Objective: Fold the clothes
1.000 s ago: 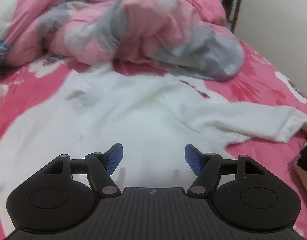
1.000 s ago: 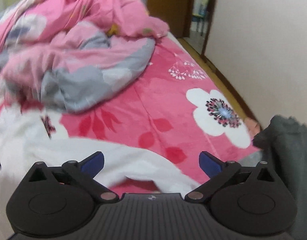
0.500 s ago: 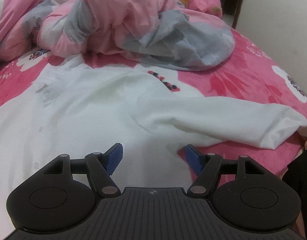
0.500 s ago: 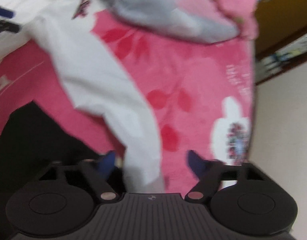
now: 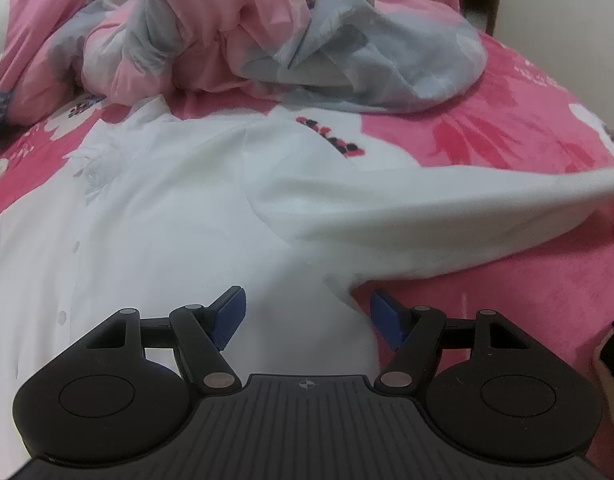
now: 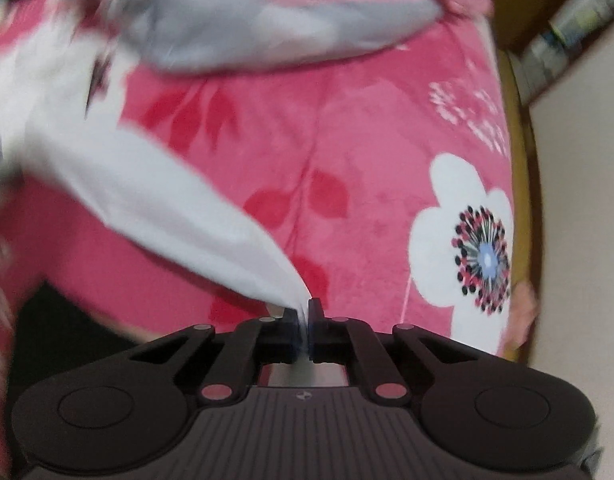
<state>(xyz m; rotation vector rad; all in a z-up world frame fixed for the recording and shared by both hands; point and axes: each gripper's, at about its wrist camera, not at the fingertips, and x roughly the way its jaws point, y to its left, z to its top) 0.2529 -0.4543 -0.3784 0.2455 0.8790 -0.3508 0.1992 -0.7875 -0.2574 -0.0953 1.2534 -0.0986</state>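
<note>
right gripper [image 6: 305, 322] fingers pinched tight on sleeve end of white cotton button-up shirt [image 5: 155, 224]; left gripper [image 5: 305, 316] fingers spread wide, holding nothing, above shirt lying on pink floral fleece blanket [image 6: 347, 140].

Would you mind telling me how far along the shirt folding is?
Done: the white shirt lies spread on the pink blanket. In hand: the right gripper pinches the sleeve end; the left gripper hovers open at the armpit. Left: every fold.
</note>
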